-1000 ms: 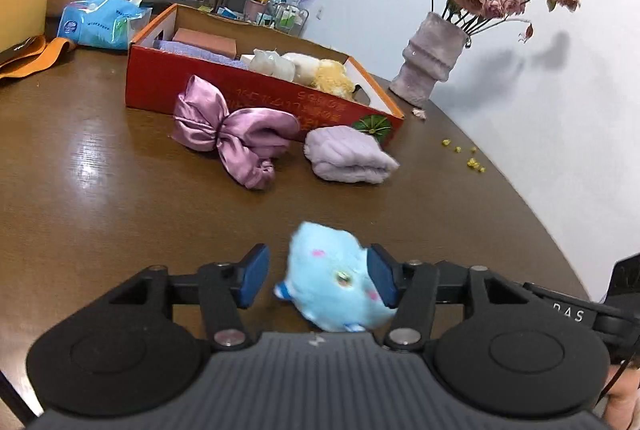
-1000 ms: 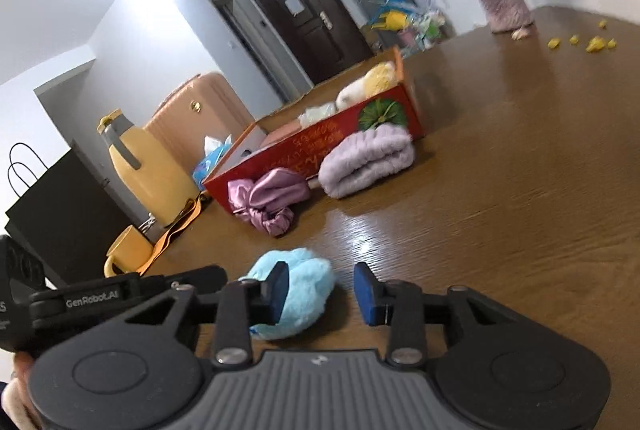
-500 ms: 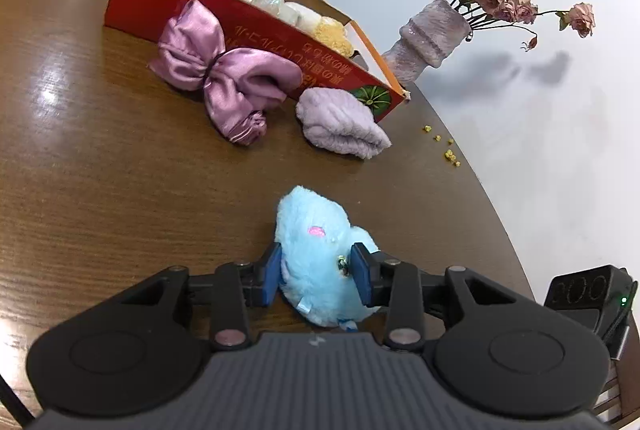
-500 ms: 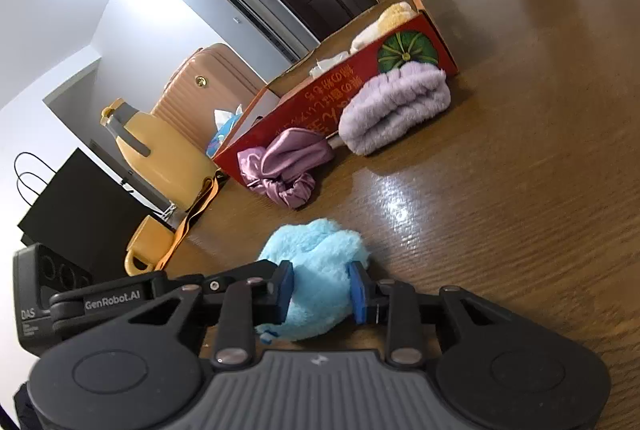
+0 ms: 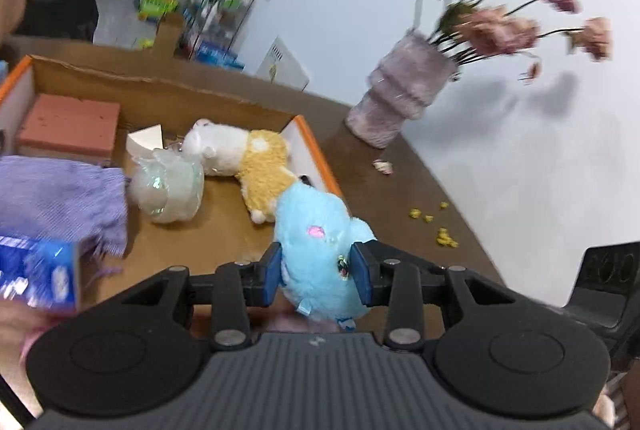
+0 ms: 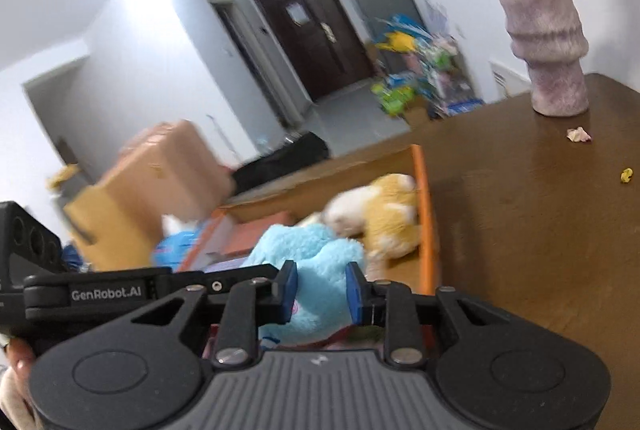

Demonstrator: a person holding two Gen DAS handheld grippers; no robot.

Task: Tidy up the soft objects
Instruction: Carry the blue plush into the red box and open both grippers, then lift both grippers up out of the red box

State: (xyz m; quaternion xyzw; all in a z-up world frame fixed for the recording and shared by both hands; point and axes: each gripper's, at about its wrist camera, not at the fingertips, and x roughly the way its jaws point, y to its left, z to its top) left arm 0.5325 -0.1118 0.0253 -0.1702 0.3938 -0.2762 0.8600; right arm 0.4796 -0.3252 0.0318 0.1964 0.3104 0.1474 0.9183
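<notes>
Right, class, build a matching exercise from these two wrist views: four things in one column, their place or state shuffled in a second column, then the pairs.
1. fluffy light-blue plush toy
2. yellow-and-white plush animal
3. fuzzy mauve vase
4. terracotta foam block

A. upright on the table, outside the box
B. at the box's far left
C. clamped by both grippers
D. lying near the box's orange right wall

Pairs: 1-C, 2-D, 3-A, 4-B

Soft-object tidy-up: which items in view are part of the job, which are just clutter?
Job:
- blue plush toy, clamped by left gripper and right gripper
- cardboard box
- yellow-white plush in box
- purple cloth

Clutter:
- vase with flowers
- yellow crumbs
- table
</notes>
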